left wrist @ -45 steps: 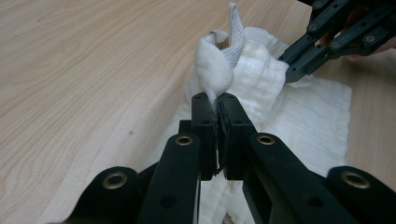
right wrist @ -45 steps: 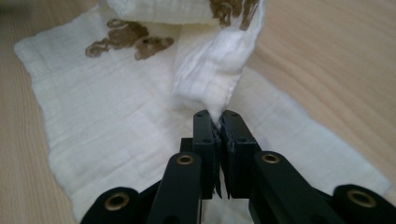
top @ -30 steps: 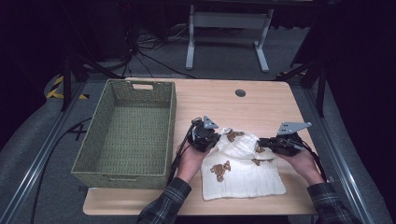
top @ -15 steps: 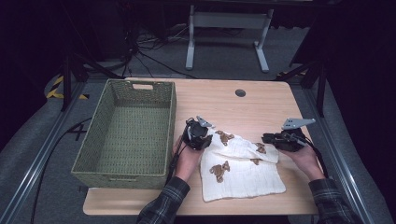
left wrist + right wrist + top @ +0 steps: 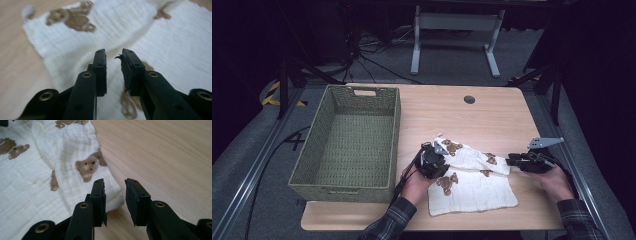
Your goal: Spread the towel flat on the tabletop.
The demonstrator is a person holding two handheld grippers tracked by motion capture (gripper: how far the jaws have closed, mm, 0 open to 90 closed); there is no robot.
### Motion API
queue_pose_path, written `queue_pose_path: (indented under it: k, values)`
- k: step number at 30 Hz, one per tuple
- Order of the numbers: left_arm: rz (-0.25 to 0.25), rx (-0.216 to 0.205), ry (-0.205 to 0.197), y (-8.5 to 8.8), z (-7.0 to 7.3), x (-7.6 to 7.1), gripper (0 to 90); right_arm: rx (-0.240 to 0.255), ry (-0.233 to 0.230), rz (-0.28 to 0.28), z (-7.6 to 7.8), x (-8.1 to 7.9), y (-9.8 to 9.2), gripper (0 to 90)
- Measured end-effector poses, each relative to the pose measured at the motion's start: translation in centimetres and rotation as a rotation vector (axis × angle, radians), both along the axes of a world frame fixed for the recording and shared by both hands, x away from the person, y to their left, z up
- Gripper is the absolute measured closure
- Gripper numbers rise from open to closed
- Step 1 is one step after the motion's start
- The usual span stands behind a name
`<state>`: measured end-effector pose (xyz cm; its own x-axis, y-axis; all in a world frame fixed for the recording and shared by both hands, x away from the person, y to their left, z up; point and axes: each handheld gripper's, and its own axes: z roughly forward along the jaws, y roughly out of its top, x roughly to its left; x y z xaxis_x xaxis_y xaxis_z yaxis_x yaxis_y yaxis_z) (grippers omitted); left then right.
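Observation:
A white muslin cloth printed with brown bears lies on the table's near half, its far part folded over. My left gripper hovers low over the cloth's left side. In the left gripper view, the jaws of my left gripper have just been closing but stand slightly apart, with nothing between them and the cloth below. My right gripper is at the cloth's right edge. In the right gripper view, the jaws of my right gripper have just been opening, empty, above the folded corner of the cloth.
A green woven basket stands empty at the table's left, close to my left hand. The wooden tabletop lies bare behind the cloth, with a round cable hole near the far edge. Dark floor, cables and a stand lie beyond.
The cloth was bunched up between both grippers; now it lies flat and folded. Both grippers let go: the right has drawn off to the right, the left has come down and nearer.

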<state>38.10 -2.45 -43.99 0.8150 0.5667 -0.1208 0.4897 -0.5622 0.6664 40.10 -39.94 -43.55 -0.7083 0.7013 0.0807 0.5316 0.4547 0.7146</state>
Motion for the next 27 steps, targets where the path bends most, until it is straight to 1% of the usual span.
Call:
queue_pose_path:
  k: [1, 2, 3, 4, 5, 6, 7, 8, 11, 13, 14, 15, 16, 17, 19, 20, 21, 22, 23, 24, 25, 27]
  values:
    - [-0.017, 0.012, 0.003, -0.1, -0.2, -0.1, 78.6, 0.0, 0.019, 0.001, -0.2, 0.2, -0.1, 68.4]
    - [-0.032, 0.019, 0.021, -0.1, -0.5, -0.4, 80.6, -0.003, 0.029, 0.0, -0.4, 0.3, -0.1, 69.8]
    - [-0.043, 0.022, 0.03, -0.3, -0.9, -0.6, 82.9, -0.003, 0.047, 0.006, -0.6, 0.3, 0.0, 74.2]
    - [-0.043, 0.022, 0.03, -0.3, -0.9, -0.6, 84.7, -0.005, 0.055, 0.016, -0.7, 0.4, 0.0, 79.8]
    - [-0.044, 0.032, 0.043, -0.4, -1.2, -0.7, 84.7, -0.005, 0.055, 0.016, -0.7, 0.4, 0.0, 79.8]
    - [-0.06, 0.054, 0.043, -0.5, -1.4, -0.7, 85.8, -0.004, 0.061, 0.024, -0.7, 0.4, 0.0, 84.1]
    - [-0.06, 0.061, 0.039, -0.5, -1.5, -0.7, 86.9, -0.009, 0.058, 0.033, -0.7, 0.3, 0.1, 88.9]
    - [-0.058, 0.054, 0.034, -0.5, -1.6, -0.6, 88.4, -0.011, 0.047, 0.035, -0.6, 0.3, 0.2, 89.2]
    - [-0.064, 0.055, 0.036, -0.5, -1.6, -0.6, 89.5, -0.005, 0.013, 0.036, 0.0, 0.2, 0.2, 89.7]
    - [-0.066, 0.065, 0.033, -0.5, -1.5, -0.6, 89.5, -0.001, -0.003, 0.034, 0.5, 0.3, 0.3, 89.8]
    - [-0.064, 0.068, 0.03, -0.6, -1.5, -0.7, 89.6, 0.003, -0.006, 0.029, 0.6, 0.4, 0.3, 89.7]
    - [-0.064, 0.069, 0.017, -0.7, -1.6, -0.7, 89.6, 0.003, -0.001, 0.027, 0.7, 0.5, 0.2, 89.4]
    - [-0.066, 0.077, 0.016, -0.7, -1.5, -0.8, 89.6, 0.004, -0.004, 0.02, 0.6, 0.6, 0.1, 79.8]
    - [-0.065, 0.076, 0.014, -0.7, -1.5, -0.8, 89.5, 0.018, 0.011, 0.018, 0.5, 0.7, 0.0, 75.4]
    - [-0.068, 0.071, 0.017, -0.7, -1.6, -0.7, 89.5, 0.017, 0.031, 0.016, 0.1, 0.8, -0.1, 69.4]
    - [-0.068, 0.071, 0.017, -0.7, -1.6, -0.7, 89.5, 0.017, 0.031, 0.016, 0.1, 0.8, -0.1, 69.4]
    - [-0.069, 0.07, 0.019, -0.6, -1.6, -0.7, 89.5, 0.002, 0.068, 0.017, -0.7, 1.0, 0.1, 66.1]
    - [-0.07, 0.071, 0.016, -0.6, -1.6, -0.7, 89.5, -0.005, 0.073, 0.02, -0.9, 1.1, 0.1, 66.8]
    - [-0.069, 0.072, 0.019, -0.7, -1.6, -0.7, 89.5, -0.004, 0.09, 0.02, -1.2, 1.2, 0.2, 69.7]
    - [-0.071, 0.075, 0.019, -0.7, -1.5, -0.7, 89.5, -0.004, 0.093, 0.025, -1.2, 1.2, 0.2, 74.0]
    - [-0.072, 0.078, 0.015, -0.7, -1.5, -0.7, 89.5, 0.001, 0.086, 0.03, -1.1, 1.1, 0.1, 79.5]
    - [-0.072, 0.075, 0.016, -0.7, -1.5, -0.7, 89.5, 0.005, 0.061, 0.033, -0.8, 1.0, 0.0, 83.1]
